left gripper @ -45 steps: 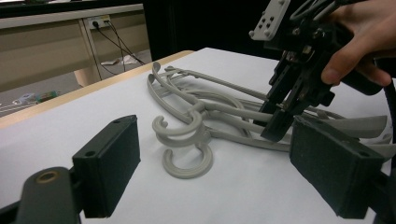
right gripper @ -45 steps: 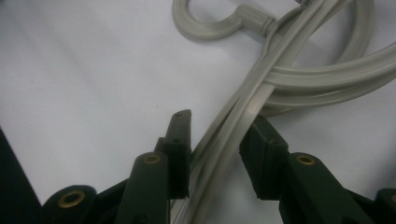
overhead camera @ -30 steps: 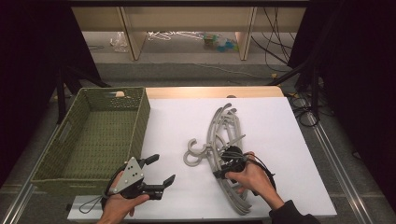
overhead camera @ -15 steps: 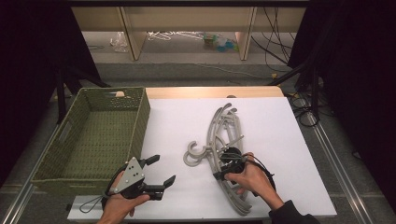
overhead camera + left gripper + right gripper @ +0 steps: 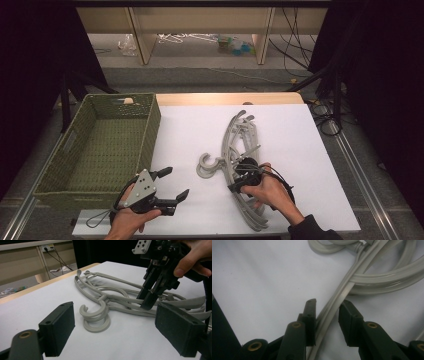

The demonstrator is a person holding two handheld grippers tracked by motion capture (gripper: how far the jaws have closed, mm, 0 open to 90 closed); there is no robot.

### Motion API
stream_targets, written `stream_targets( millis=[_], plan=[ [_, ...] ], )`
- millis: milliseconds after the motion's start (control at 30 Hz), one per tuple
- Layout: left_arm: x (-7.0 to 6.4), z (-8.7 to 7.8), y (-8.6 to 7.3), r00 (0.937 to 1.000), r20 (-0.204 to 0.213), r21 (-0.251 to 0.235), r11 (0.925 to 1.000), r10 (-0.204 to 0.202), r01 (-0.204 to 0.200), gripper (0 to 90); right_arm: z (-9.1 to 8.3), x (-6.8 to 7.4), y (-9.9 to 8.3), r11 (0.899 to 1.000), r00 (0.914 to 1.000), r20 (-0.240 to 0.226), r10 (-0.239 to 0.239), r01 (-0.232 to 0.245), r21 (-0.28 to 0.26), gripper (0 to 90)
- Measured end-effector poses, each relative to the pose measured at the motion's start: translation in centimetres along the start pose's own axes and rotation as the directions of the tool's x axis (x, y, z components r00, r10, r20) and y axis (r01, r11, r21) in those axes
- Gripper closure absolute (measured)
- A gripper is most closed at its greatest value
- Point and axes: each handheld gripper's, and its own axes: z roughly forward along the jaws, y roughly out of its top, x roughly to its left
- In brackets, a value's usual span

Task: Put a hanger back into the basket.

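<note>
A pile of grey plastic hangers (image 5: 241, 142) lies on the white table, with their hooks (image 5: 96, 315) curled toward the left. My right gripper (image 5: 237, 188) points down into the pile. Its jaws stand on either side of one hanger bar (image 5: 343, 292), with a narrow gap left on one side. In the right gripper view, the right gripper (image 5: 327, 315) has that bar running between its pads. My left gripper (image 5: 175, 182) hovers open near the table's front left edge with nothing between its jaws. It faces the hangers and the right gripper (image 5: 148, 302).
A green woven basket (image 5: 152, 127) stands at the left side of the table, beside the left gripper. White table surface (image 5: 200, 125) lies bare between basket and hangers. Shelving and cables sit on the floor beyond the table.
</note>
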Motion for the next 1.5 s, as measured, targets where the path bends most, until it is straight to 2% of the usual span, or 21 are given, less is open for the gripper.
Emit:
stream_targets(
  millis=[200, 333, 433, 533, 567, 633, 800, 833, 933, 967, 1033, 1067, 1100, 1167, 1200, 1267, 1300, 1367, 1433, 1467, 1500],
  plan=[
    [0.0, 0.0, 0.0, 1.0, -0.005, 0.006, 1.0, 0.0, 0.0, 16.2, -1.4, 0.1, 0.1, 1.0, 0.9998, 0.005, -0.021, 0.021, -0.021, 69.0],
    [0.0, 0.0, 0.0, 0.9999, -0.01, 0.002, 1.0, -0.005, 0.005, 16.4, -3.0, 0.0, -0.1, 0.996, 0.9983, 0.023, -0.053, 0.054, -0.065, 72.7],
    [0.0, 0.0, 0.0, 0.9999, -0.01, 0.003, 1.0, -0.005, 0.005, 16.4, -4.3, -0.3, -0.4, 0.992, 0.9967, 0.037, -0.072, 0.075, -0.098, 80.9],
    [0.0, 0.0, 0.0, 1.0, -0.009, 0.009, 1.0, 0.004, -0.004, 16.5, -5.2, -0.4, -0.7, 0.988, 0.993, 0.036, -0.113, 0.116, -0.101, 80.6],
    [0.0, 0.0, 0.0, 0.9999, -0.015, 0.011, 0.9999, 0.001, -0.001, 16.5, -5.3, -0.3, -0.7, 0.985, 0.9899, 0.026, -0.139, 0.141, -0.1, 81.8],
    [0.1, 0.0, 0.0, 0.9998, -0.016, 0.011, 0.9998, 0.015, -0.015, 16.5, -5.5, 0.0, -0.9, 0.973, 0.9751, 0.045, -0.217, 0.22, -0.064, 81.8],
    [-0.1, 0.1, -0.1, 0.9997, -0.014, 0.018, 0.9996, 0.02, -0.019, 16.5, -6.2, -0.1, -1.3, 0.959, 0.9608, 0.011, -0.277, 0.277, -0.064, 81.9],
    [-0.1, 0.1, -0.1, 0.9993, -0.016, 0.028, 0.999, 0.034, -0.033, 16.6, -6.8, -0.1, -1.4, 0.949, 0.9519, -0.017, -0.306, 0.303, -0.086, 81.9],
    [-0.1, 0.1, -0.1, 0.9992, -0.017, 0.033, 0.9989, 0.035, -0.035, 16.7, -7.4, -0.1, -1.5, 0.941, 0.9439, -0.053, -0.326, 0.319, -0.113, 81.9],
    [-0.1, 0.2, 0.0, 0.9991, -0.019, 0.03, 0.9988, 0.038, -0.037, 17.1, -7.8, -0.2, -1.7, 0.926, 0.9246, -0.098, -0.368, 0.355, -0.131, 81.9],
    [0.1, 0.4, 0.0, 0.9983, -0.025, 0.035, 0.998, 0.053, -0.052, 17.6, -7.9, -0.2, -2.0, 0.919, 0.9131, -0.128, -0.387, 0.37, -0.138, 82.0],
    [0.1, 0.4, 0.0, 0.9983, -0.025, 0.035, 0.998, 0.053, -0.052, 17.8, -7.9, -0.2, -2.0, 0.919, 0.9131, -0.128, -0.387, 0.37, -0.138, 82.0],
    [0.1, 0.6, -0.1, 0.9976, -0.025, 0.043, 0.997, 0.065, -0.064, 18.0, -7.9, -0.1, -2.1, 0.913, 0.9037, -0.147, -0.402, 0.384, -0.137, 81.9],
    [0.2, 0.8, -0.1, 0.9966, -0.023, 0.048, 0.9958, 0.079, -0.078, 20.8, -7.9, 0.1, -2.1, 0.91, 0.8996, -0.151, -0.41, 0.391, -0.14, 81.9],
    [0.2, 1.1, -0.2, 0.9936, -0.013, 0.075, 0.991, 0.112, -0.111, 21.4, -7.9, 0.4, -2.1, 0.905, 0.8899, -0.172, -0.422, 0.402, -0.14, 81.9],
    [0.1, 1.3, -0.3, 0.9914, -0.011, 0.084, 0.9881, 0.13, -0.129, 21.7, -8.0, 0.5, -2.1, 0.902, 0.885, -0.184, -0.428, 0.406, -0.143, 81.9],
    [0.0, 1.5, -0.4, 0.989, 0.0, 0.089, 0.985, 0.148, -0.147, 24.1, -7.9, 0.7, -2.2, 0.895, 0.8739, -0.198, -0.444, 0.422, -0.145, 81.9],
    [-0.1, 1.8, -0.5, 0.9826, 0.017, 0.108, 0.9767, 0.185, -0.185, 25.8, -8.0, 0.8, -2.2, 0.894, 0.8691, -0.213, -0.447, 0.426, -0.139, 81.9],
    [-0.2, 2.4, -0.8, 0.9745, 0.043, 0.154, 0.9623, 0.22, -0.224, 26.5, -7.9, 0.8, -2.2, 0.891, 0.8661, -0.211, -0.453, 0.432, -0.14, 81.9],
    [-0.4, 2.9, -1.1, 0.9614, 0.069, 0.186, 0.9434, 0.267, -0.275, 30.1, -7.9, 0.9, -2.2, 0.889, 0.8629, -0.213, -0.458, 0.44, -0.131, 81.9],
    [-0.4, 2.9, -1.1, 0.9614, 0.069, 0.186, 0.9434, 0.267, -0.275, 31.0, -7.9, 0.9, -2.2, 0.889, 0.8629, -0.213, -0.458, 0.44, -0.131, 81.9]
  ],
)
